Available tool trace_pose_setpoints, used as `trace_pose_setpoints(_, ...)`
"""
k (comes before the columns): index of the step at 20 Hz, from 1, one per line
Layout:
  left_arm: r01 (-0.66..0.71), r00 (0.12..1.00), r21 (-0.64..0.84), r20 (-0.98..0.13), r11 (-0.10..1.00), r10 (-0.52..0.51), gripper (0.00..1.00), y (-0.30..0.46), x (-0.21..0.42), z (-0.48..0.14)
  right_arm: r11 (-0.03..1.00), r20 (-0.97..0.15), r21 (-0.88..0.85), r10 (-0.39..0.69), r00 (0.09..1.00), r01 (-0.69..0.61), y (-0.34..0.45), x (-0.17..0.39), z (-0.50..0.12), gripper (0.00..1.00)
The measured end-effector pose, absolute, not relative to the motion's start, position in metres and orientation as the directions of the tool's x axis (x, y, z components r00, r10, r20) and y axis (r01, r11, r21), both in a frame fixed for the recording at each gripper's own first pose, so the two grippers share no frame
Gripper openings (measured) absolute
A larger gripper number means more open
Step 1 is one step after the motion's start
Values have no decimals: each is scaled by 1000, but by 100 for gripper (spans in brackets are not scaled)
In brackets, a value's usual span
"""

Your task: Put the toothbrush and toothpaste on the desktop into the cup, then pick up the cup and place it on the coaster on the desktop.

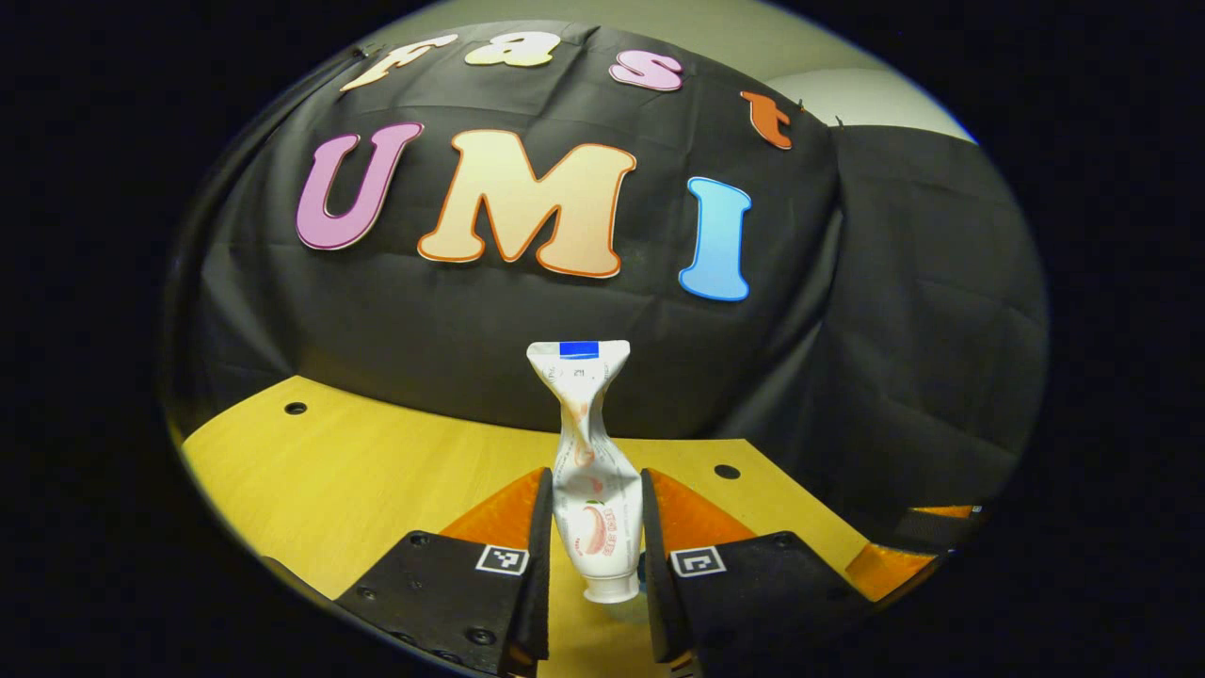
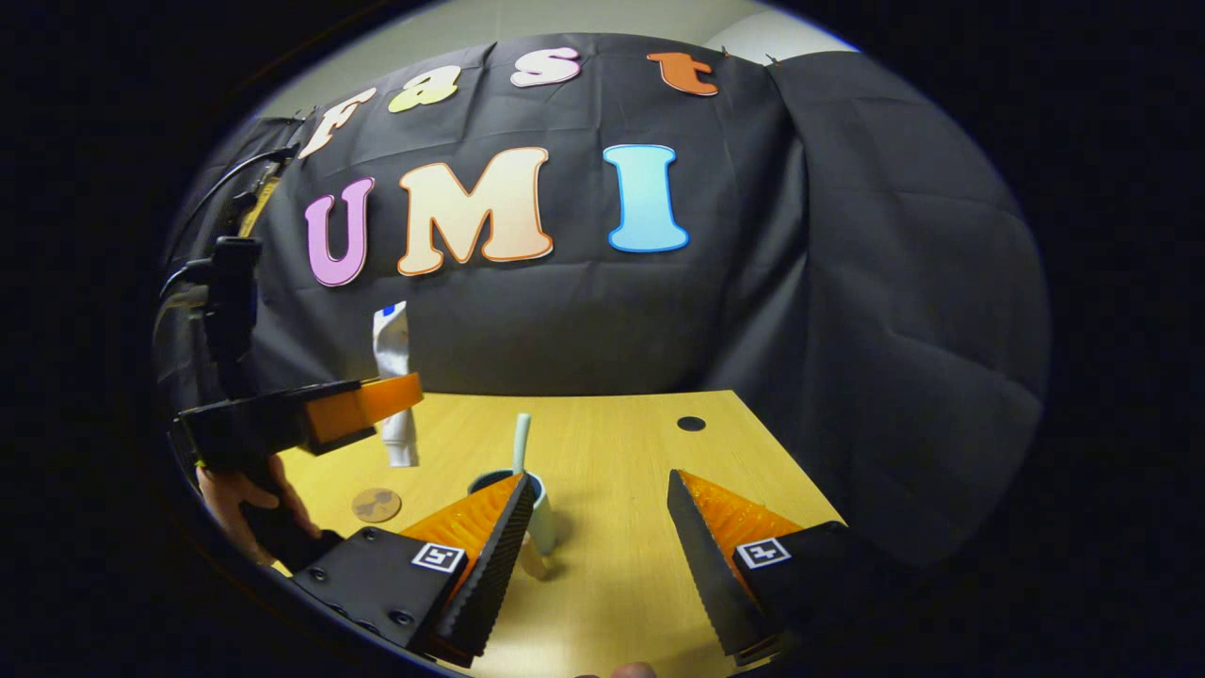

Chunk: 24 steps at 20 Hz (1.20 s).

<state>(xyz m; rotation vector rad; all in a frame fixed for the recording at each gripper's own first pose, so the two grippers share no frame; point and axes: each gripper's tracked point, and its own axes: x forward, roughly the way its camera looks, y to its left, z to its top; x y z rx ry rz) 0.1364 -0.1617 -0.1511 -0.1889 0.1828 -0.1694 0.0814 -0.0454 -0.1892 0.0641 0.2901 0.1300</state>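
Toothpaste tube (image 1: 591, 490) hangs cap-down in the left gripper (image 1: 595, 546), jaws clamped on it, ready for the cup (image 2: 538, 508); right gripper (image 2: 595, 556) jaws gape empty.

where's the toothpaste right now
The toothpaste is held upright, cap down, between the left tongs, lifted above the desktop, left of the cup.
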Motion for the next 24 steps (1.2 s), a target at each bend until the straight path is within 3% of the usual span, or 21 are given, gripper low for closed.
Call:
trace_pose_setpoints(5,209,966,-174,-114,962,-230,37,-198,152,-154,993,-319,98,100,943,-72,-69,69,-209,90)
trace_pose_setpoints(12,223,960,-115,-148,968,-239,40,-213,151,-192,995,-343,81,87,935,-63,-86,64,-222,90)
trace_pose_setpoints(22,218,951,-42,-218,975,-221,50,-218,141,-234,997,-400,57,68,914,-49,-100,52,-243,90)
trace_pose_setpoints(24,220,959,-22,-179,975,-220,51,-217,140,-228,997,-404,54,73,912,-56,-98,50,-244,90)
